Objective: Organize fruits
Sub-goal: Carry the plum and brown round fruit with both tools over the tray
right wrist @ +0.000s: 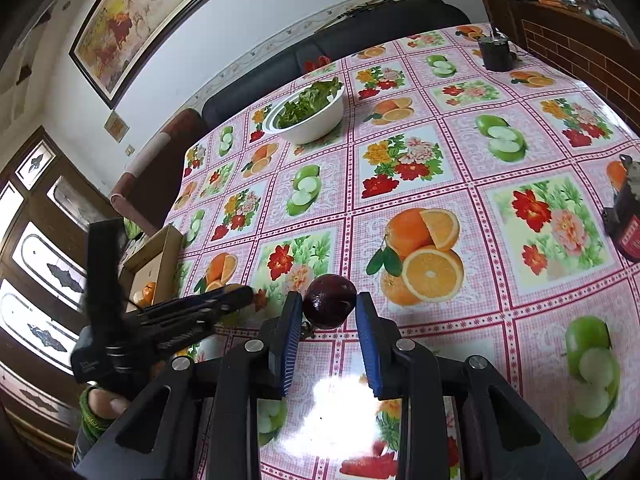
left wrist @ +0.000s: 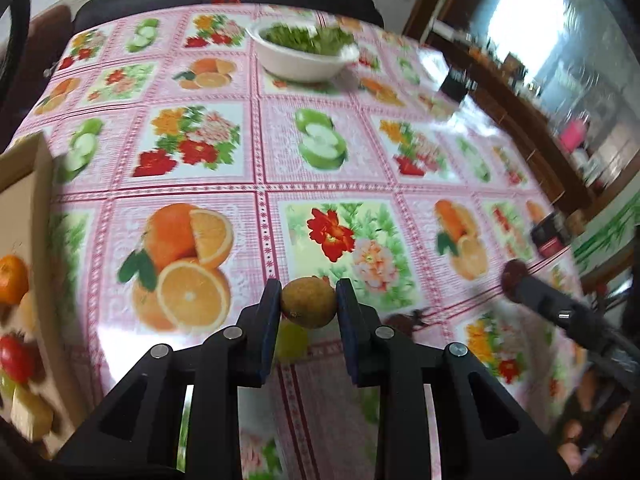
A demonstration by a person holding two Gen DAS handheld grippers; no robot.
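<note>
Left gripper clamping brown fruit, right gripper clamping plum, box at left edge.

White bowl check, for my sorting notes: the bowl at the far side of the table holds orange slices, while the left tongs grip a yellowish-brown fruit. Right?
Not quite. The white bowl holds green leaves, not orange slices, as the right wrist view shows. The left tongs do grip the yellowish-brown fruit.

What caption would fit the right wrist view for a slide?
Right hand-held gripper shut on a dark red fruit above the fruit-print tablecloth, salad bowl behind.
</note>
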